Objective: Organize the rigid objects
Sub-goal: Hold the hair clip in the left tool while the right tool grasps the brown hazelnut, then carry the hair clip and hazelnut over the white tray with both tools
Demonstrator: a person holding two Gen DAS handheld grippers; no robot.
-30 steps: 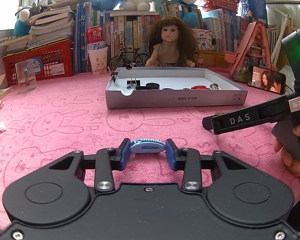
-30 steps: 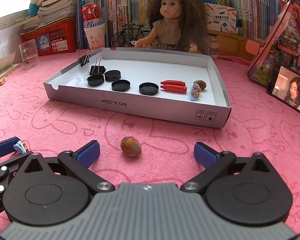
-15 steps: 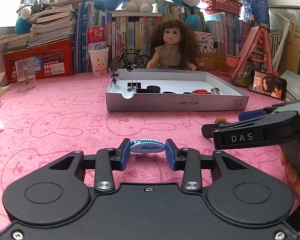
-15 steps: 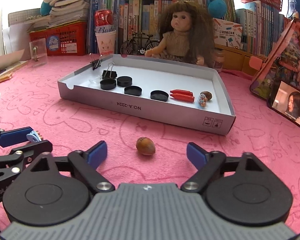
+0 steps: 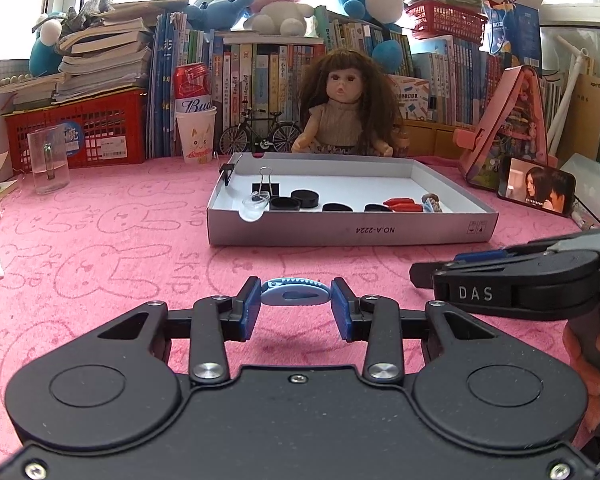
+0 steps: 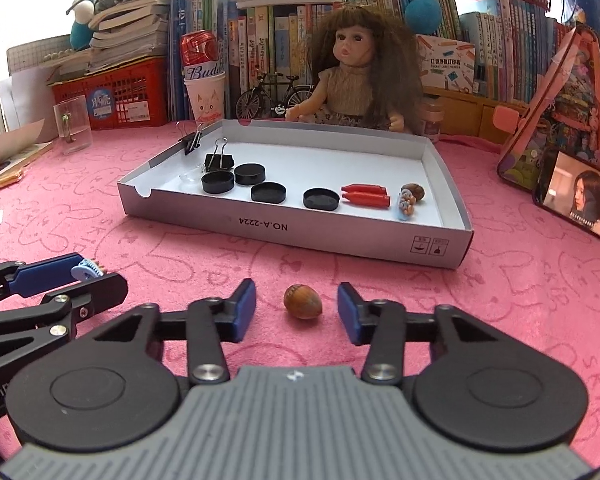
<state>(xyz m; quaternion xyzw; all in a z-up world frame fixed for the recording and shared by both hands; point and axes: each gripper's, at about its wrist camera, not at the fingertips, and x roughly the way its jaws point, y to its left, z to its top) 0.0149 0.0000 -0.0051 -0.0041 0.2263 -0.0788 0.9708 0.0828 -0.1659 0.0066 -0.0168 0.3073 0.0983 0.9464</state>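
My left gripper (image 5: 296, 308) is shut on a small light-blue hair clip (image 5: 295, 295), held just above the pink cloth. That clip (image 6: 87, 270) and the left gripper's fingers (image 6: 44, 278) also show at the left of the right wrist view. A brown hazelnut (image 6: 303, 301) lies on the cloth between the blue pads of my right gripper (image 6: 297, 312). Its jaws are closing, with a gap still on each side of the nut. Beyond stands a shallow white box (image 6: 440, 172) holding black caps, binder clips, red pieces, a nut and a beaded clip.
A doll (image 6: 360, 68), a model bicycle (image 6: 274, 96), a paper cup with a can (image 6: 204, 92), a red basket (image 6: 116, 96) and books line the back. A glass (image 6: 72, 124) stands far left, a phone (image 6: 580, 196) and a pink case at right.
The right gripper's jaws have come in from wide apart to close on either side of the hazelnut. The left gripper has kept still with the clip.
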